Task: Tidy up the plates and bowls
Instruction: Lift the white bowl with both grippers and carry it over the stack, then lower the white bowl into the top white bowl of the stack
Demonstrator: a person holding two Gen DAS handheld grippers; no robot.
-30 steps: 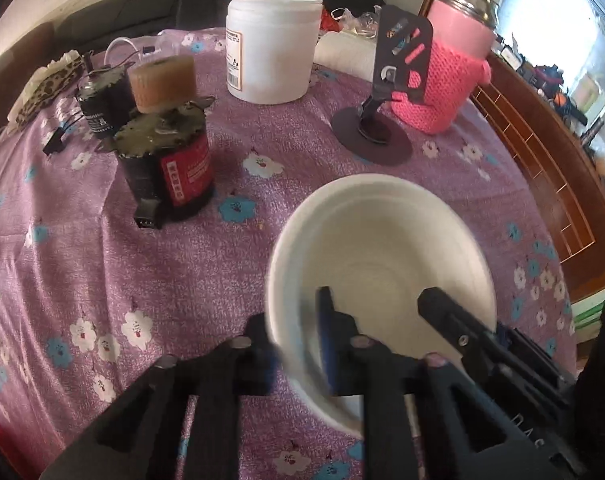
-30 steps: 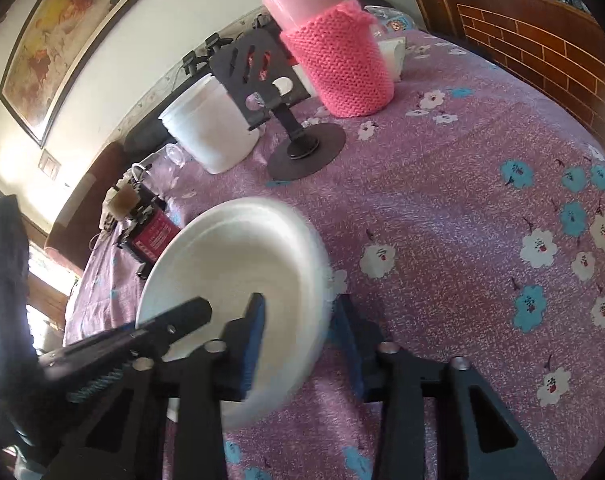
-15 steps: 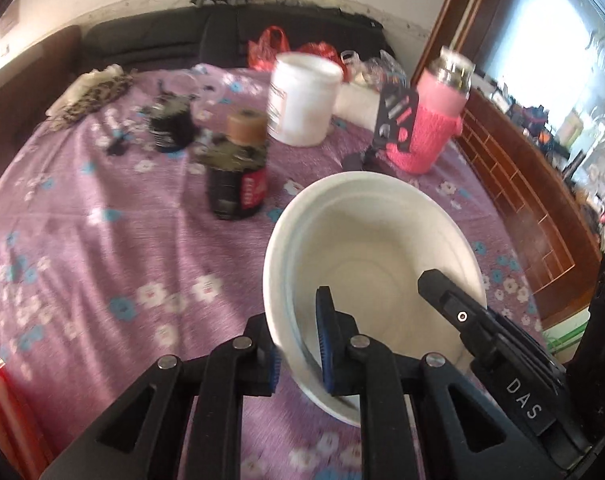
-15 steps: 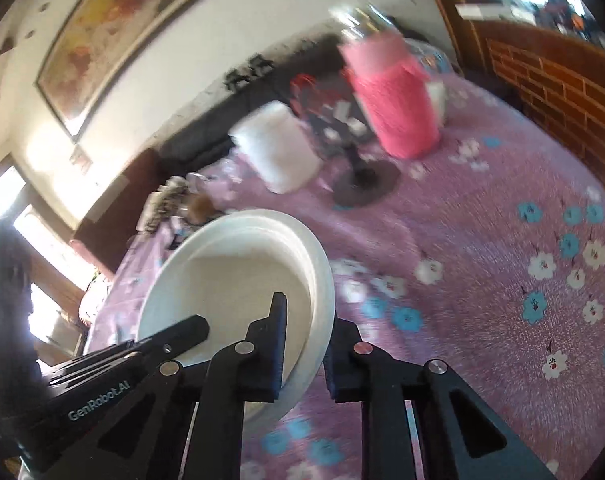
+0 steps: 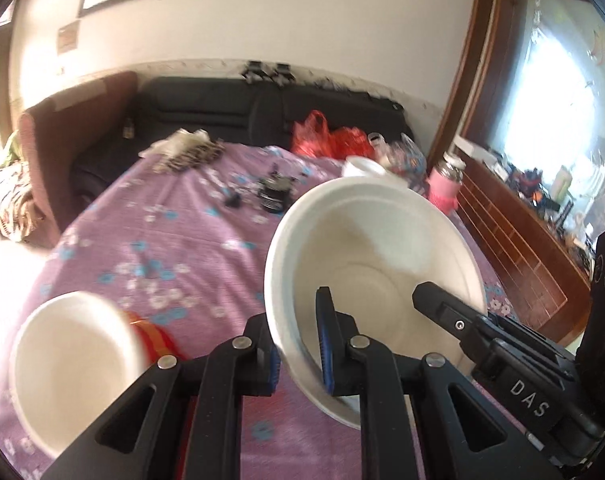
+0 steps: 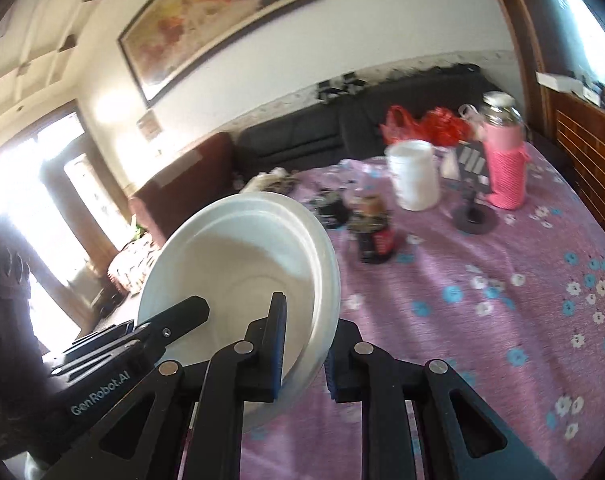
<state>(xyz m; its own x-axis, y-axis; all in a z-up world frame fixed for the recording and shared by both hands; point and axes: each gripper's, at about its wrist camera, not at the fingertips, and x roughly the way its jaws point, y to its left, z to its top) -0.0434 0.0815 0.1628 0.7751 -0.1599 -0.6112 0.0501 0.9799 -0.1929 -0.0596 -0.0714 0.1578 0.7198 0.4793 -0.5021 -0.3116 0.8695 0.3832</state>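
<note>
A white bowl [image 5: 374, 264] hangs tilted in the air above the purple flowered tablecloth [image 5: 174, 248]. My left gripper [image 5: 298, 350] is shut on its left rim, one pad inside and one outside. In the right wrist view the same bowl [image 6: 238, 264] has my right gripper [image 6: 304, 354] shut on its right rim. Each view also shows the other gripper's fingers [image 5: 434, 300] [image 6: 182, 312] reaching into the bowl from the opposite side. A second white bowl [image 5: 74, 368] sits low at the near left, on something red and orange.
At the far end of the table [image 6: 502, 300] stand a white jar [image 6: 412, 176], a pink knitted flask [image 6: 504, 164], a black phone stand [image 6: 472, 208] and a dark red can [image 6: 376, 236]. A black sofa [image 5: 222, 108] and red bags [image 5: 326, 140] lie beyond. A wooden railing [image 5: 514, 232] runs along the right.
The right gripper closed on the bowl's rim. Both grippers then rose with the bowl off the table and swung left, bringing the second white bowl into the left wrist view.
</note>
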